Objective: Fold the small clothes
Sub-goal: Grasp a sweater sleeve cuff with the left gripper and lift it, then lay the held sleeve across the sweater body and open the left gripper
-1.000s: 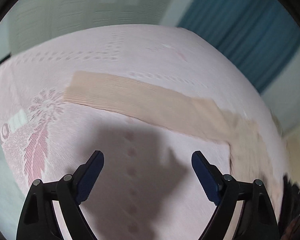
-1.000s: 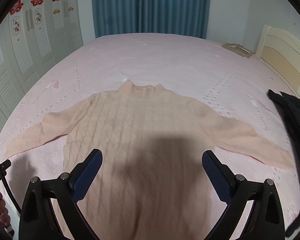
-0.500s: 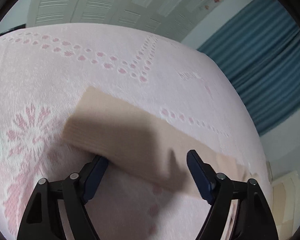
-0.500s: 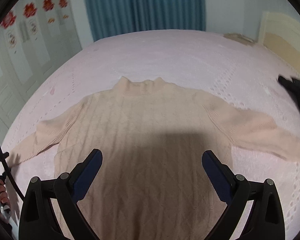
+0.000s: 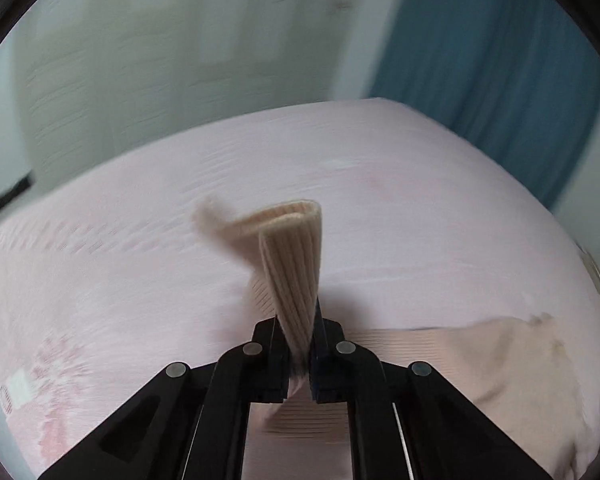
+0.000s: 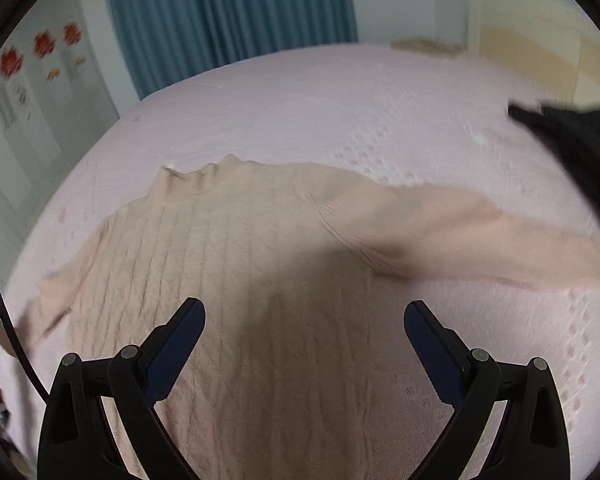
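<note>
The peach knitted sweater (image 6: 236, 280) lies front up on the pink bedspread (image 6: 340, 112), its collar toward 12 o'clock in the right wrist view and its body spread flat under the camera. One sleeve runs out toward 3 o'clock. The other sleeve, at 9 o'clock, is blurred there and looks lifted from the bed.

The left wrist view explains this: the ribbed sleeve cuff (image 5: 292, 264) stands up between the fingers of the left gripper (image 5: 299, 354), which is clenched on it, the jaws pressed close with the knit squeezed between. The cuff end curls over at the top. The rest of the sweater shows only as a pale edge at 4 o'clock.

The right gripper (image 6: 304, 340) hovers above the lower body of the sweater with its jaws wide apart, grasping nothing.

I judge that the step in hand is the first sleeve fold. The next move probably calls for carrying the cuff inward across the chest and laying it flat before letting go; the right gripper could press the body so that it does not slide.

Only the right wrist view shows the whole garment, a black garment (image 6: 572, 148) at 2 o'clock, the blue curtain (image 6: 228, 12) and the headboard (image 6: 540, 40). Only the left wrist view shows the grip itself.
</note>
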